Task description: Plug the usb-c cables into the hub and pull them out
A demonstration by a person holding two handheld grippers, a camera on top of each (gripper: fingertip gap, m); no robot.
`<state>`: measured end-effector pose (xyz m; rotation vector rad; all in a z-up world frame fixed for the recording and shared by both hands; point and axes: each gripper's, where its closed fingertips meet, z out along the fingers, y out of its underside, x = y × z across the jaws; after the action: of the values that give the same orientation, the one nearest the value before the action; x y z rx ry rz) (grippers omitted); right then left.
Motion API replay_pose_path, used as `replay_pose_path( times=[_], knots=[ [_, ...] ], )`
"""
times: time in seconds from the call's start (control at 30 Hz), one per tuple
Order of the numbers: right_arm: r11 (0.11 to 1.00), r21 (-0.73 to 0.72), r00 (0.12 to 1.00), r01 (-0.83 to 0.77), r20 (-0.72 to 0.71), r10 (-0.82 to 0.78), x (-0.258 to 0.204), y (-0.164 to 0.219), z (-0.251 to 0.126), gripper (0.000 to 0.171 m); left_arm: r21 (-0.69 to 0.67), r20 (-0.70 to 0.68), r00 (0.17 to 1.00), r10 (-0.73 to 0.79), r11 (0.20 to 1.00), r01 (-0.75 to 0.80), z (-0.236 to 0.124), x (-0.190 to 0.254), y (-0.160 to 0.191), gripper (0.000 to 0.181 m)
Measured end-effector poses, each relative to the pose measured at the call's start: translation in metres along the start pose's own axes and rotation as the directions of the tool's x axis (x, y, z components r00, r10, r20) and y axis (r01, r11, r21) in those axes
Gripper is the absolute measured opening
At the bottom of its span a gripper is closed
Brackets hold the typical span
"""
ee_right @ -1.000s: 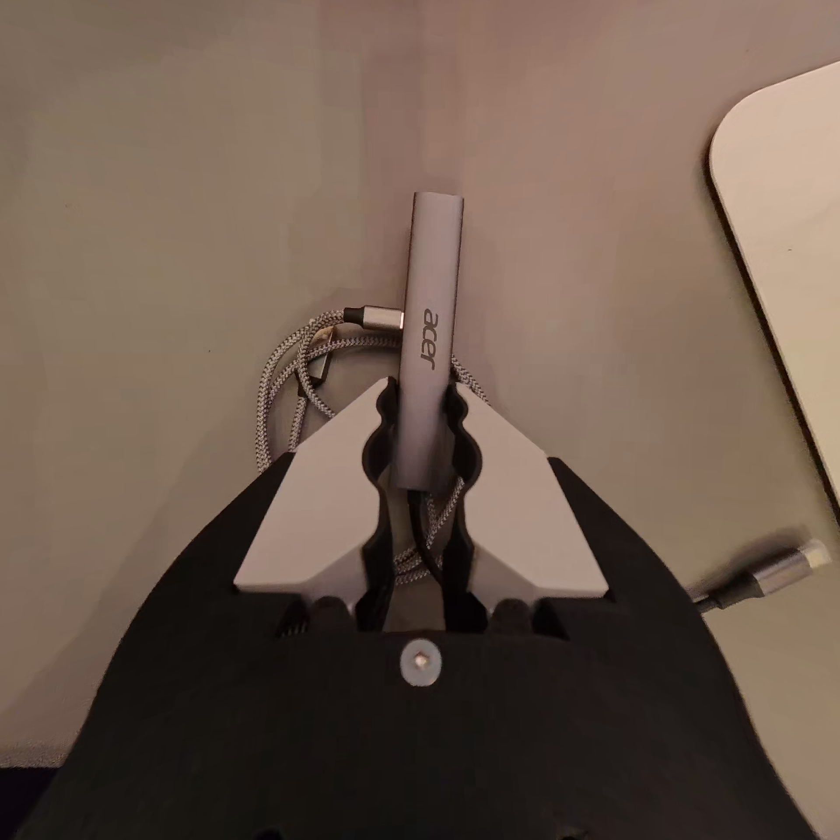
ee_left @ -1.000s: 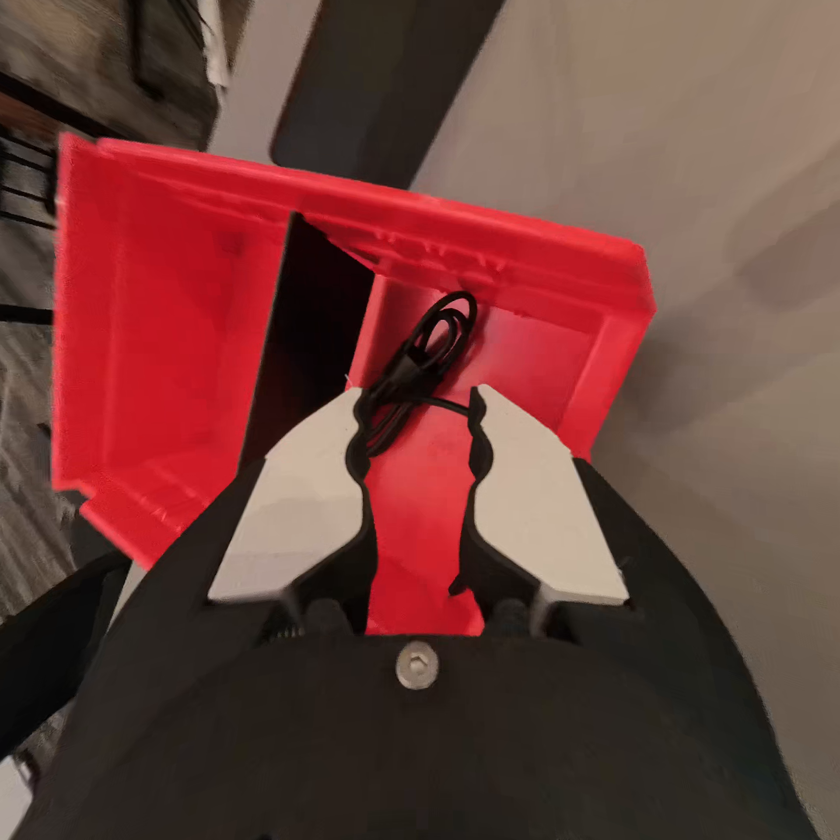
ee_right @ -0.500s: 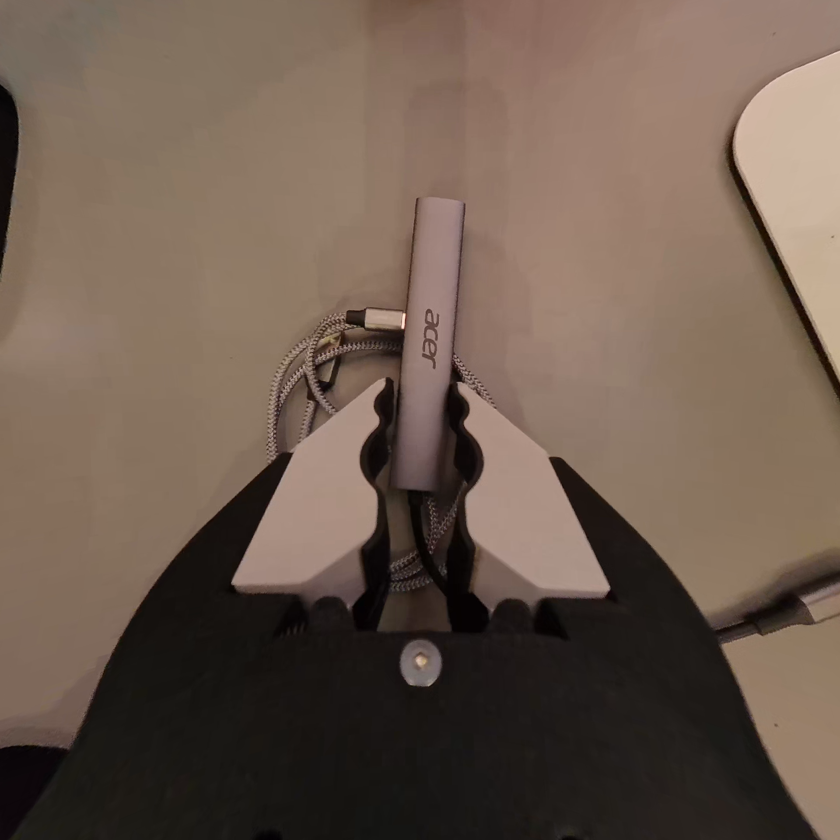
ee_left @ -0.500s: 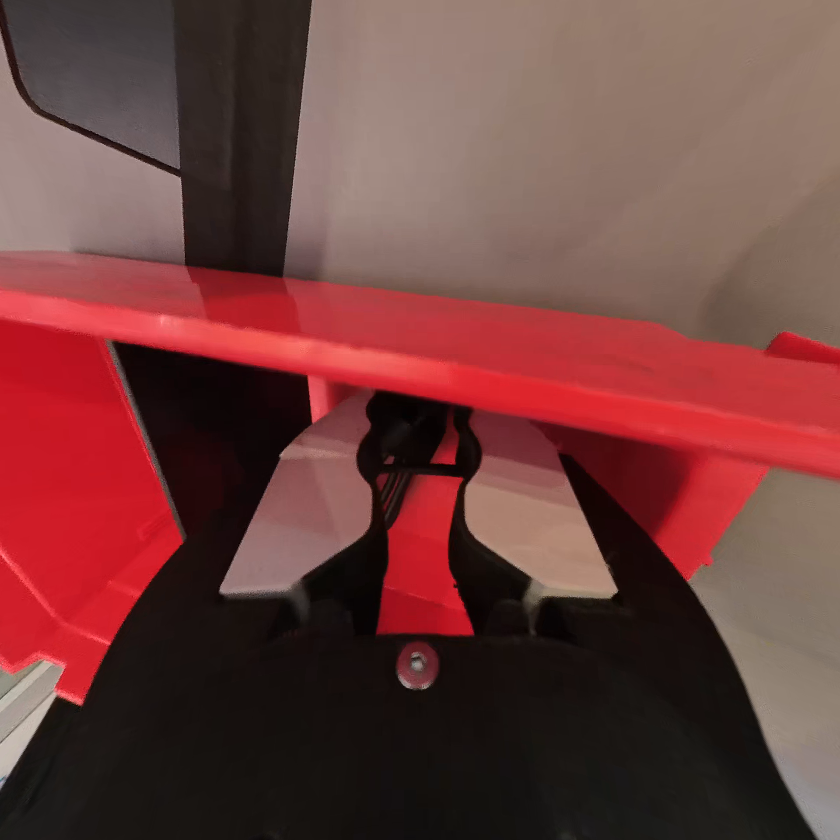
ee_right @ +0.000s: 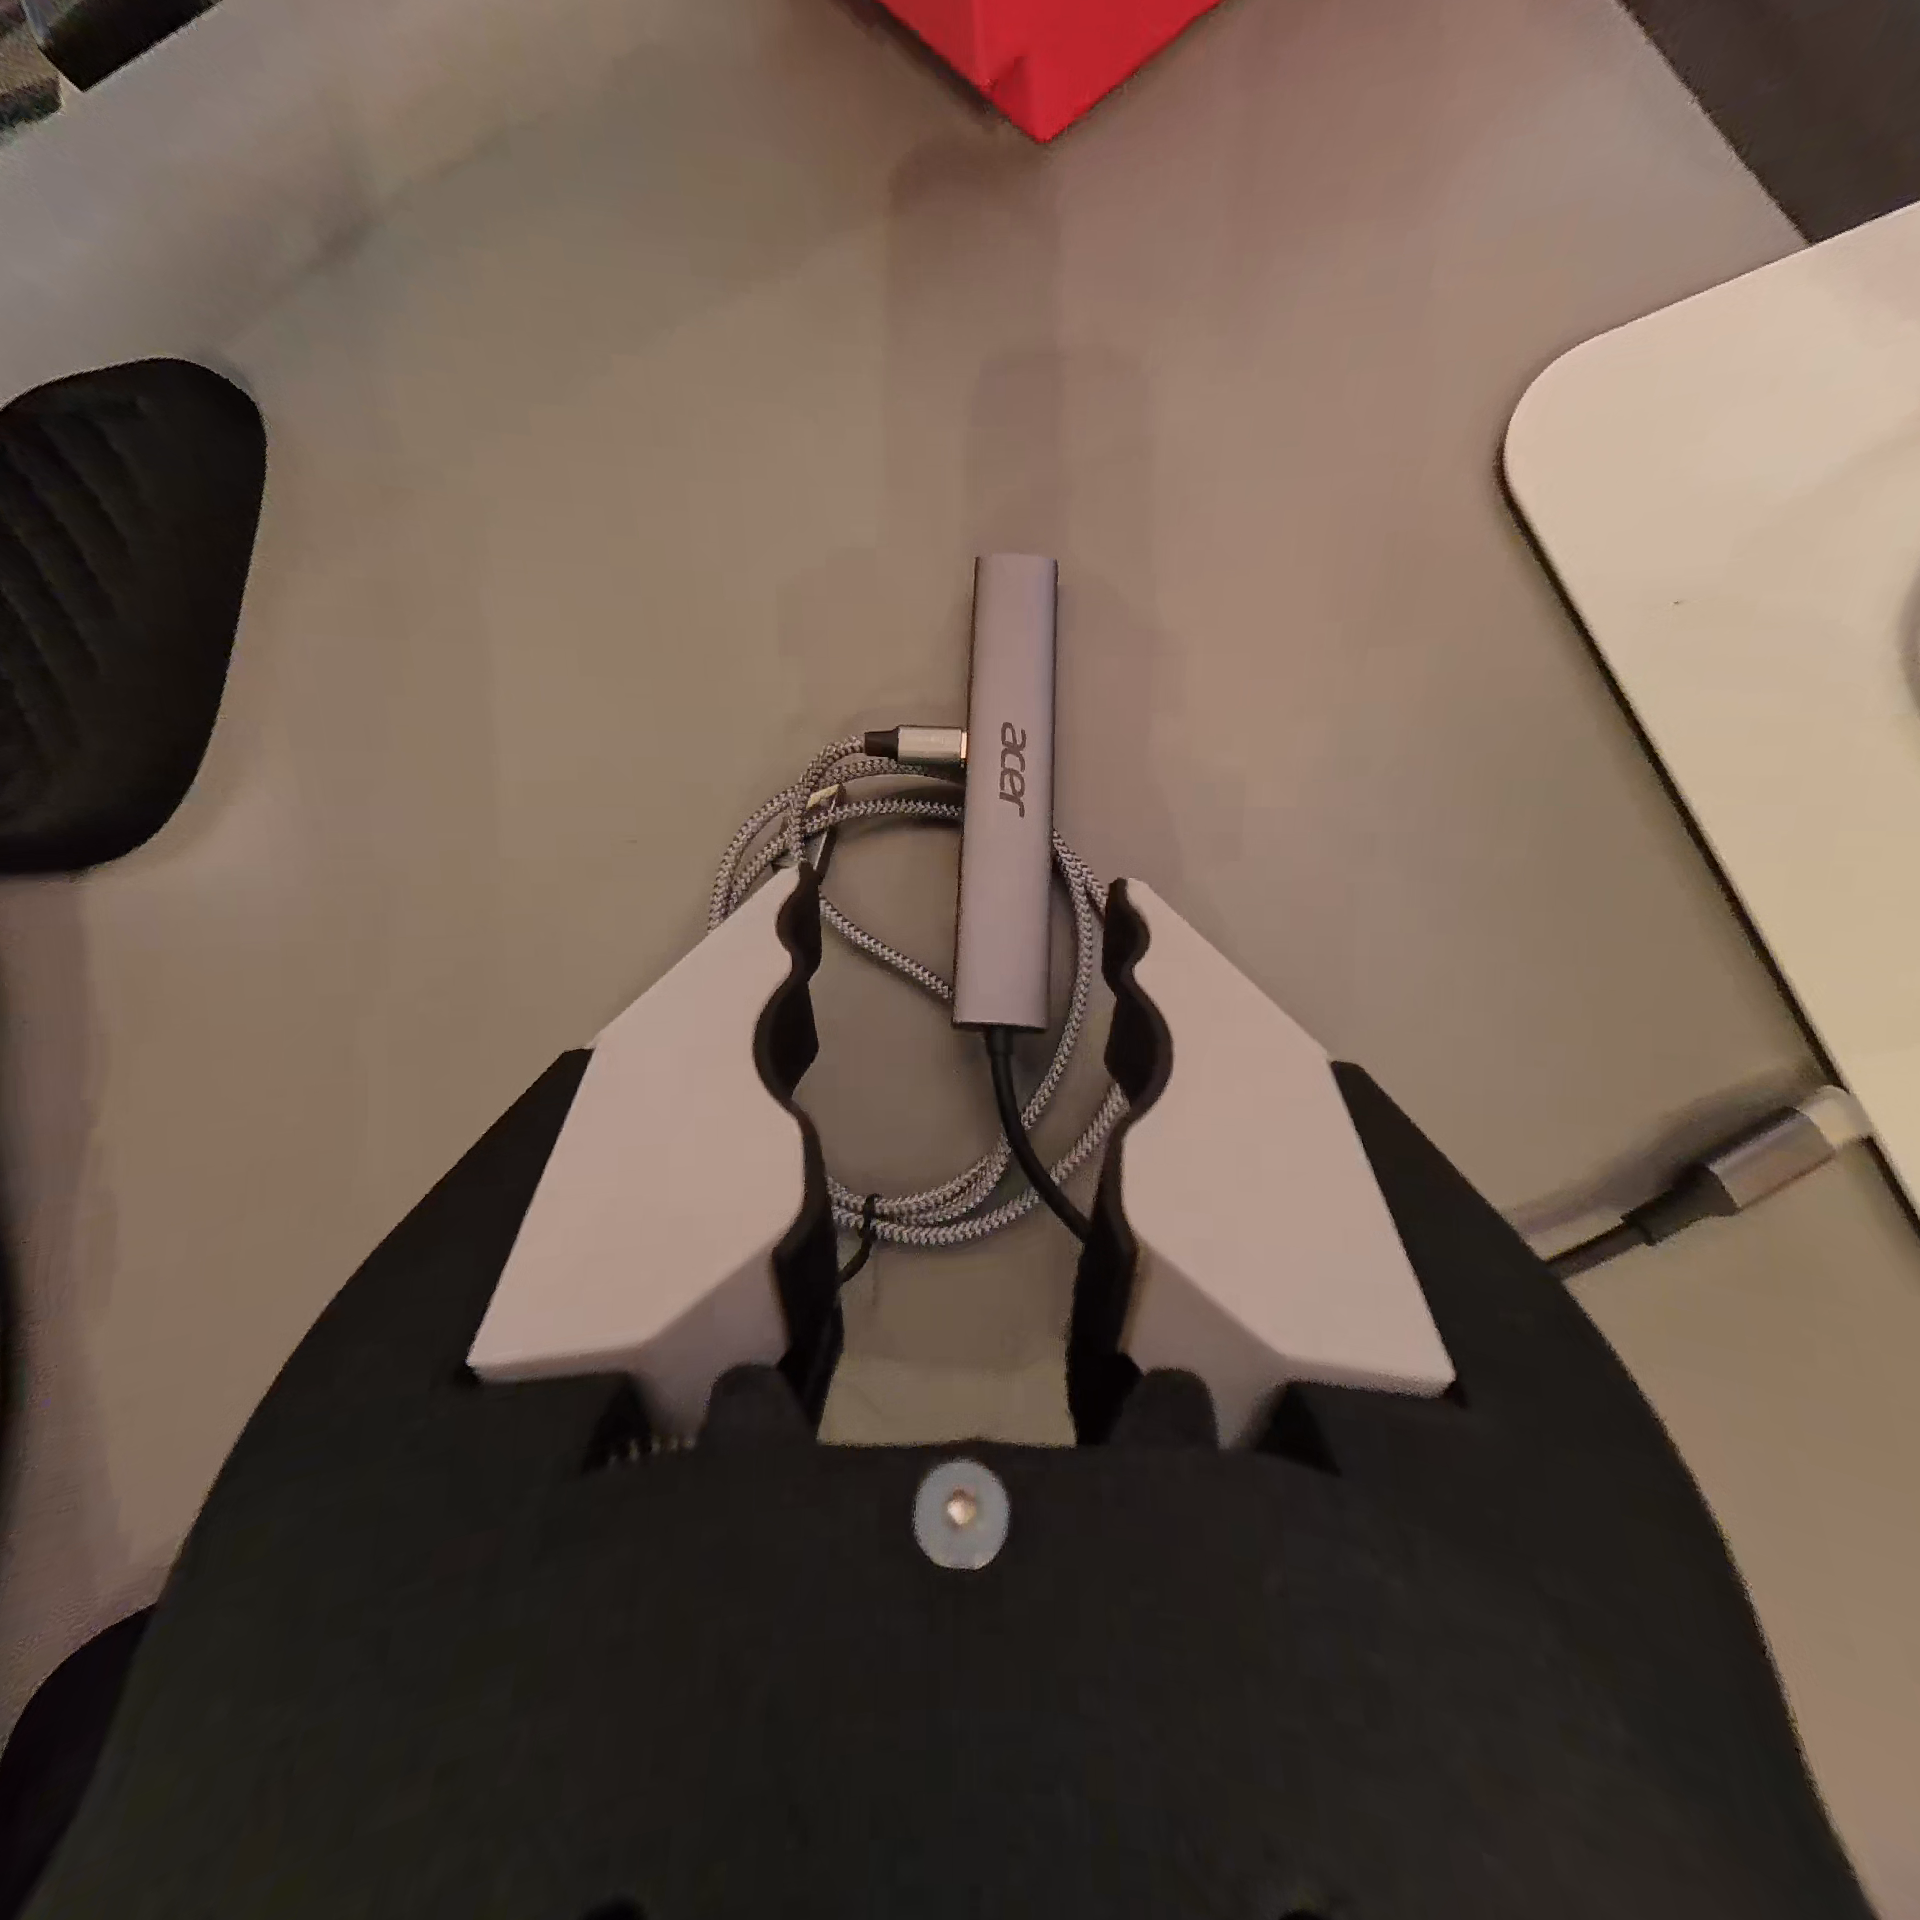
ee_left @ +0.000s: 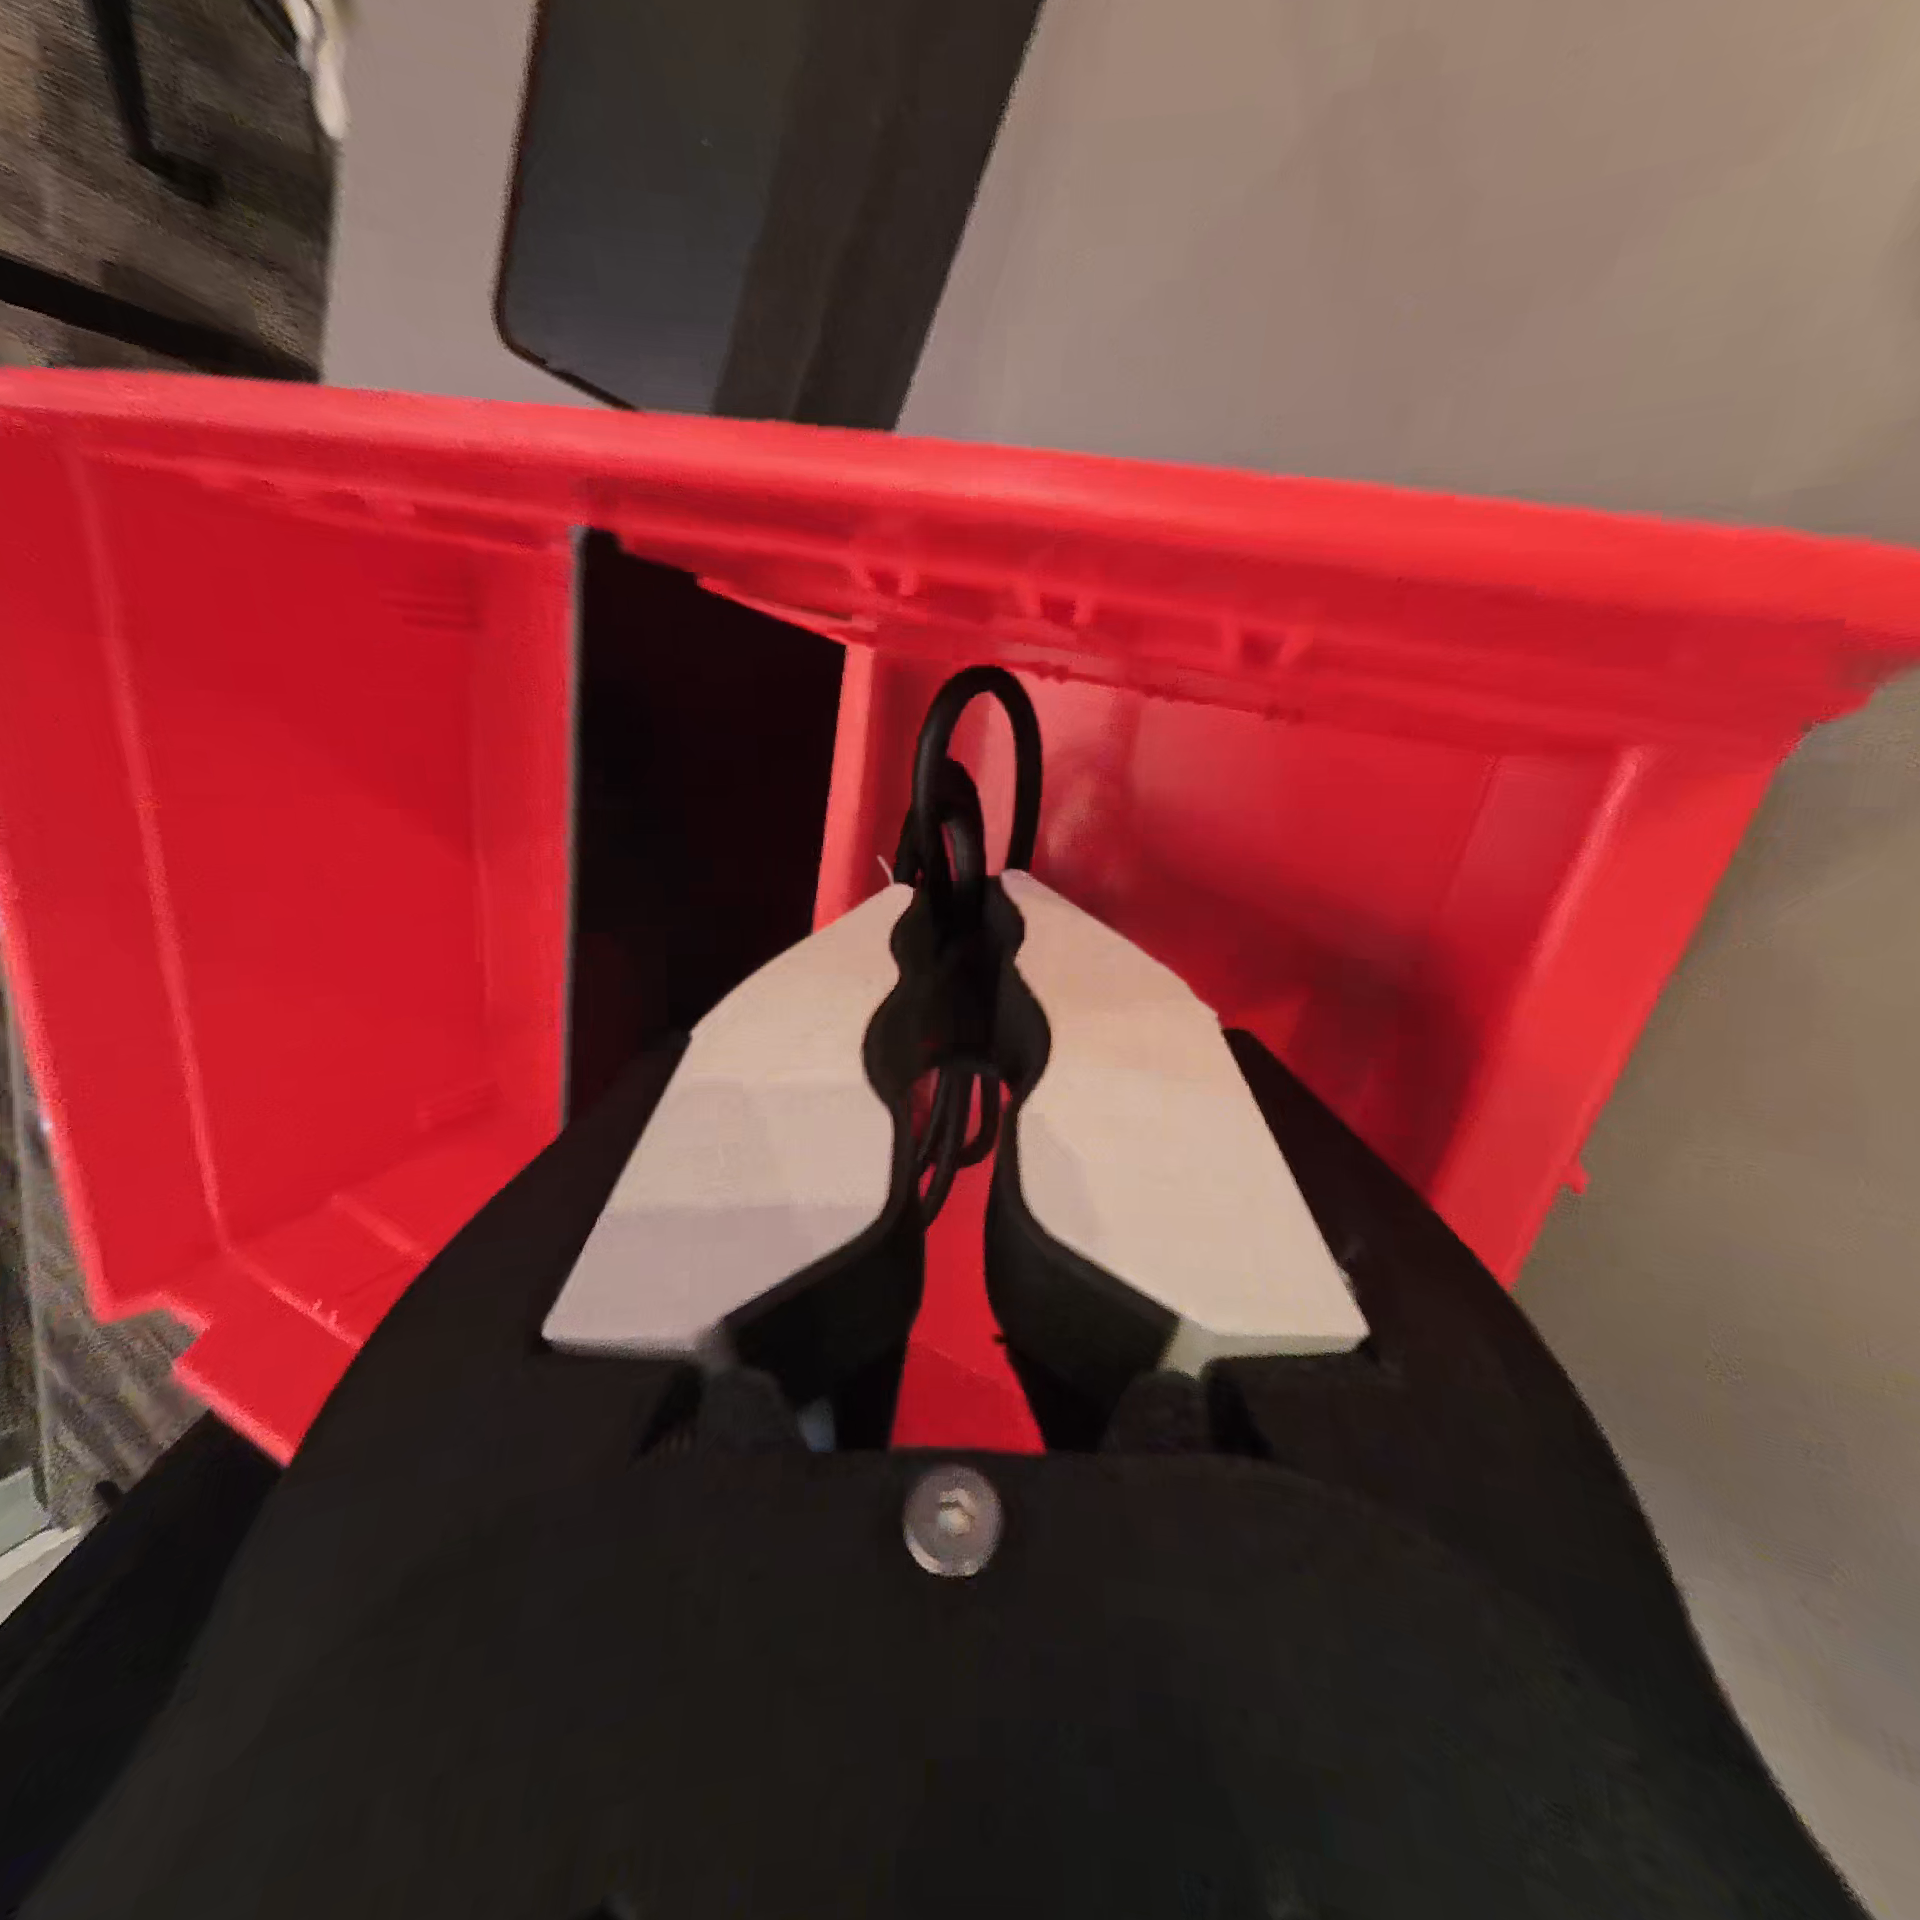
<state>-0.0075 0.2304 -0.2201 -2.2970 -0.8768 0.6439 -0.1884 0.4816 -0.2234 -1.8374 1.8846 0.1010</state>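
Pinching a coiled black cable [ee_left: 971,790], the left tongs [ee_left: 958,902] are pressed together inside the right compartment of a red plastic bin [ee_left: 312,831], with a loop of the cable standing out beyond the tips and thin strands trailing back between the fingers; a black divider [ee_left: 696,790] splits the bin in two. The right tongs [ee_right: 956,904] are spread wide above the grey worktop [ee_right: 520,520], gripping nothing. Between their fingers the grey USB-C hub [ee_right: 1010,790] lies flat on the worktop, its own black lead [ee_right: 1023,1132] running back toward the camera. A braided grey cable [ee_right: 904,1205] is coiled around and under the hub, its metal plug [ee_right: 920,742] seated in the hub's left side. A white device [ee_right: 1766,582] lies to the right, a corner of the red bin at the top edge
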Motion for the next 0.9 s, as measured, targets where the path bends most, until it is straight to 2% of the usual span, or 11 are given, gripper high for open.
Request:
replay_pose_path(
  times=[0.2,0.37,0.47,0.63,0.7,0.73,0.77,0.83,0.9],
  knots=[
    [0.997,0.067,0.999,0.026,-0.048,-0.022,0.002,-0.014,-0.016,0.064,0.164,0.064,0.992,-0.109,0.982,0.097,-0.037,-0.017,-0.006,0.008],
    [0.983,0.143,0.987,0.112,-0.132,-0.093,0.003,-0.039,-0.035,0.067,0.353,0.071,0.968,-0.24,0.914,0.201,-0.083,-0.036,-0.013,0.009],
    [0.951,0.221,0.965,0.217,-0.194,-0.175,-0.005,-0.067,-0.047,0.072,0.493,0.031,0.953,-0.302,0.834,0.248,-0.122,-0.041,-0.027,0.008],
    [0.88,0.363,0.948,0.305,-0.203,-0.245,-0.03,-0.118,-0.05,0.089,0.707,-0.088,0.934,-0.347,0.638,0.304,-0.192,-0.03,-0.066,0.009],
    [0.863,0.393,0.946,0.317,-0.194,-0.259,-0.038,-0.135,-0.047,0.084,0.761,-0.133,0.926,-0.353,0.562,0.324,-0.215,-0.018,-0.082,0.008],
    [0.853,0.407,0.944,0.328,-0.172,-0.281,-0.046,-0.141,-0.045,0.075,0.787,-0.15,0.916,-0.372,0.515,0.338,-0.226,-0.014,-0.09,0.008],
    [0.841,0.423,0.94,0.338,-0.113,-0.321,-0.062,-0.146,-0.042,0.058,0.804,-0.182,0.906,-0.381,0.474,0.36,-0.234,-0.007,-0.098,0.008],
    [0.83,0.457,0.94,0.32,-0.043,-0.338,-0.083,-0.156,-0.037,0.058,0.825,-0.196,0.884,-0.424,0.417,0.383,-0.245,0.004,-0.11,0.008],
    [0.823,0.458,0.932,0.336,-0.038,-0.36,-0.095,-0.163,-0.028,0.066,0.84,-0.243,0.861,-0.446,0.347,0.417,-0.255,0.018,-0.123,0.008]
  ],
)
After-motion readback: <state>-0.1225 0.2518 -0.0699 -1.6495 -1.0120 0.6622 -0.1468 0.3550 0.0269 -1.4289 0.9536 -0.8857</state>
